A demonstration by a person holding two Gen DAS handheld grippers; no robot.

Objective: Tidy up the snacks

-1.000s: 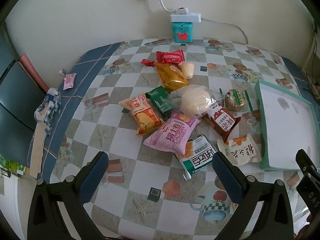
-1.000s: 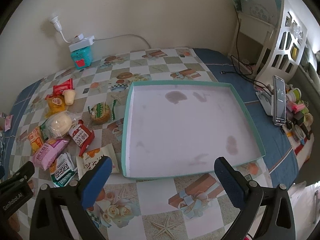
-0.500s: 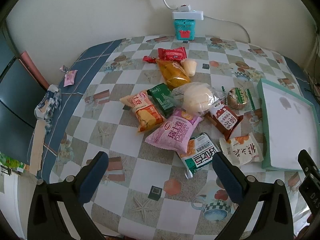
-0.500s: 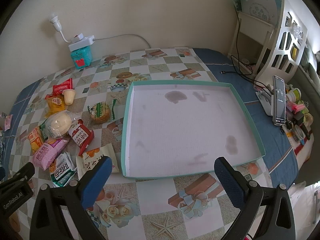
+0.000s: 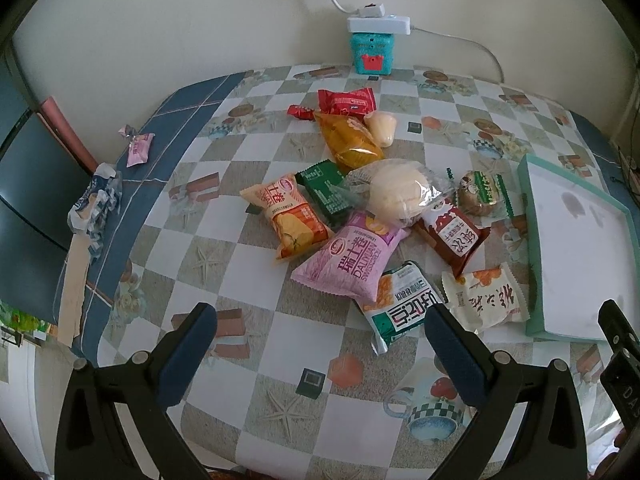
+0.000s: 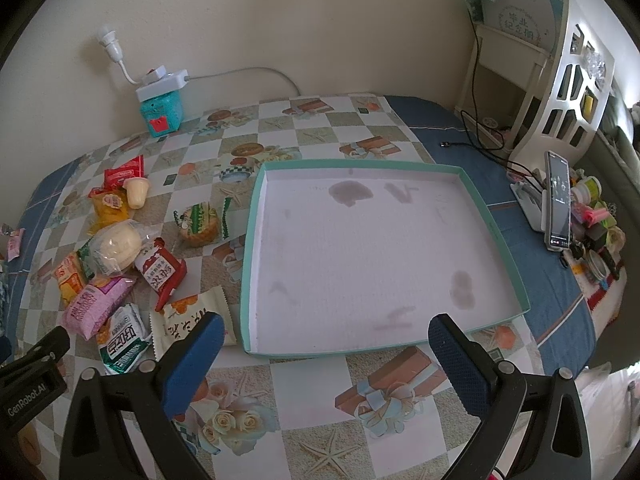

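Only the right view shows a shelf (image 6: 568,80); both hand-held grippers (image 5: 320,344) (image 6: 320,352) spread, empty.

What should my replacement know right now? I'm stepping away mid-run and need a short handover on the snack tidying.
Left tool: open, holding nothing, above the table in front of the snack pile.
Right tool: open, holding nothing, at the near edge of the teal tray.
Tray: no snacks in it, only stains.
Snacks: all on the checkered tablecloth left of the tray; the cream packet and green-white packet lie nearest the tools.
Done: nothing placed yet.
Left: probably move every packet into the tray.
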